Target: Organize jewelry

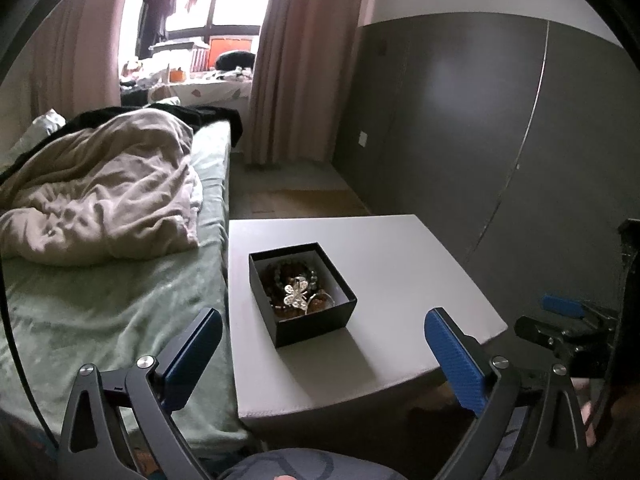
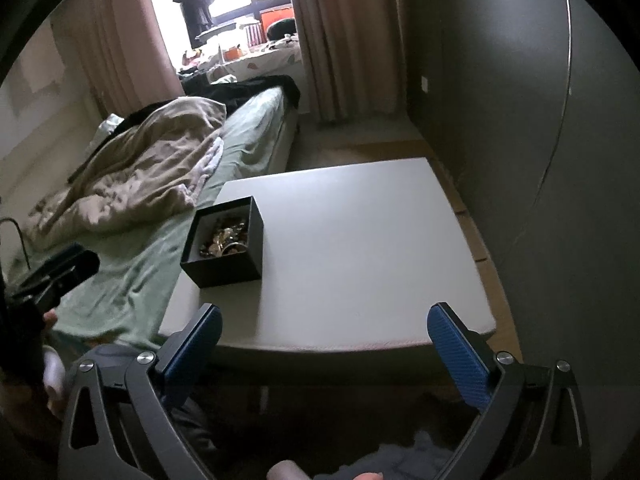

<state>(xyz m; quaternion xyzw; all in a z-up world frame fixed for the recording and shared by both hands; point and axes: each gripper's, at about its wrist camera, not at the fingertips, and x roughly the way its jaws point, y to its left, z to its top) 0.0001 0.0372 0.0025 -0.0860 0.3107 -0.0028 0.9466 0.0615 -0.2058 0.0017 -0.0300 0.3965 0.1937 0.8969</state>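
Note:
A black open box (image 1: 316,324) stands on a small white table (image 1: 400,280). Inside lie beaded bracelets and a silver butterfly brooch (image 1: 295,293). The box also shows in the right wrist view (image 2: 224,268), near the table's left edge, with gold-toned jewelry (image 2: 224,236) in it. My left gripper (image 1: 322,344) is open and empty, held just in front of the box above the table's near part. My right gripper (image 2: 324,340) is open and empty at the table's near edge, right of the box. Part of the right gripper shows at the far right of the left wrist view (image 1: 560,308).
A bed with a green sheet (image 1: 100,312) and a crumpled beige blanket (image 1: 100,192) touches the table's left side. A dark grey wall (image 1: 460,120) runs on the right. Curtains (image 1: 300,60) and a cluttered window sill stand at the back. A strip of floor lies beyond the table.

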